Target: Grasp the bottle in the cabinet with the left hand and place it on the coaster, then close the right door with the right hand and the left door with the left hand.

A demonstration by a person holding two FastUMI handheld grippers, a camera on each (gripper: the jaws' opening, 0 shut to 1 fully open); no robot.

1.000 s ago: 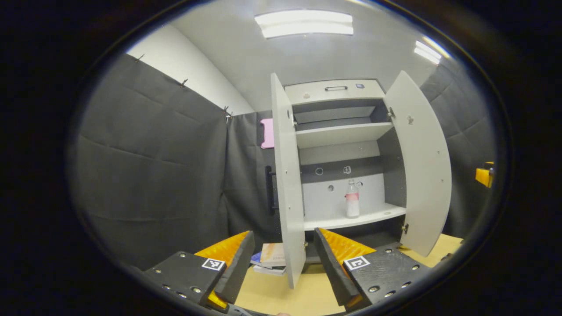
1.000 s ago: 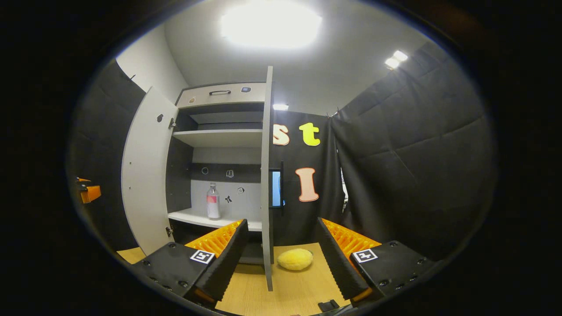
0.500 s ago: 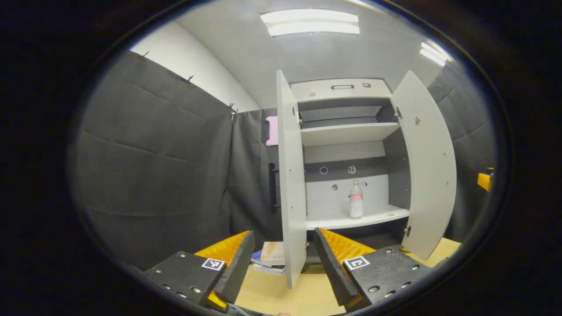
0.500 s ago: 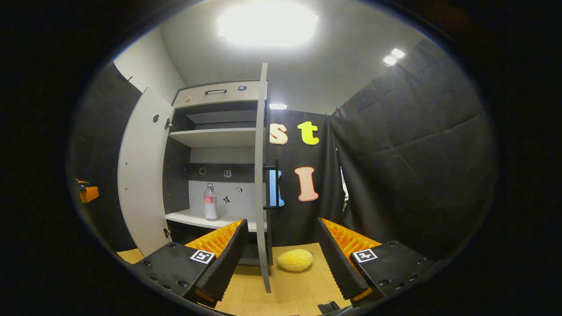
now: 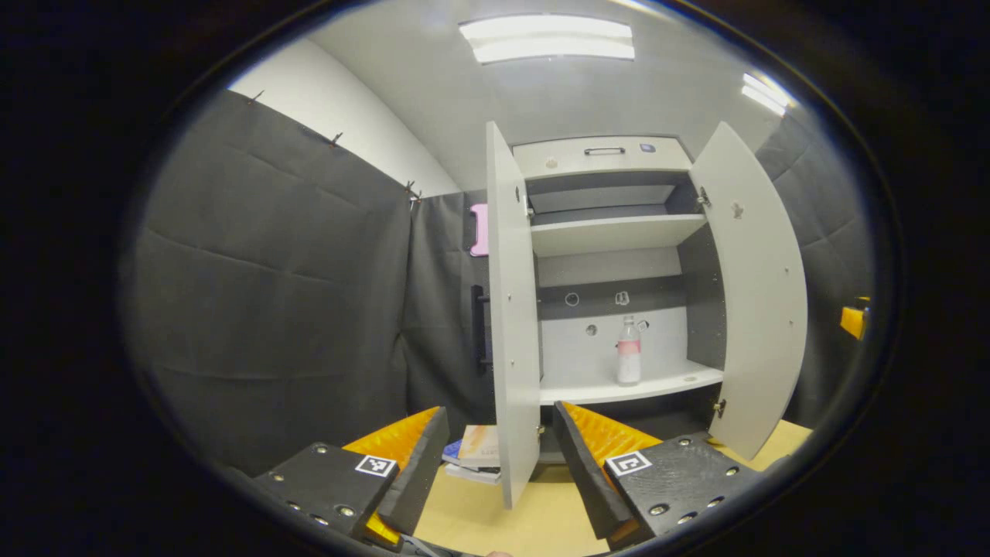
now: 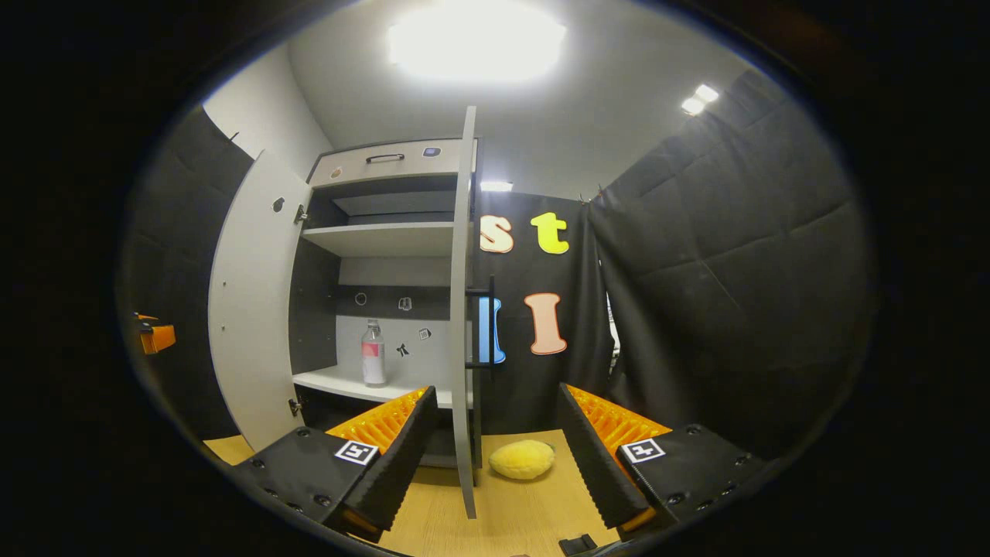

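Over the last second the left claw (image 5: 495, 464) has drifted a little to the left and perhaps slightly nearer: in the left gripper view the cabinet (image 5: 599, 158) and the bottle (image 5: 629, 350) have slid somewhat toward the right of the picture, and the edge of the left door (image 5: 510, 309) now sits almost straight ahead between the spread fingers. The right claw (image 6: 495, 464) has shifted only slightly, with the right door (image 6: 462, 309) edge-on in front of it. Both claws are spread wide and hold nothing. By my reading the task is at its very start: the bottle stands upright on the lower shelf (image 5: 634, 385), untouched and well apart from the left claw, and both doors hang fully open, so the reach into the cabinet has yet to be made, and it must pass to the right of the left door's edge. The left gripper view shows a small stack of books (image 5: 479, 452) on the table (image 5: 541, 518) at the foot of the left door, and the left door's dark handle (image 5: 479, 329) on its outer face. The right gripper view shows a yellow sponge-like lump (image 6: 522, 459) on the table just beside the right door's foot. I can make out no coaster in either view.
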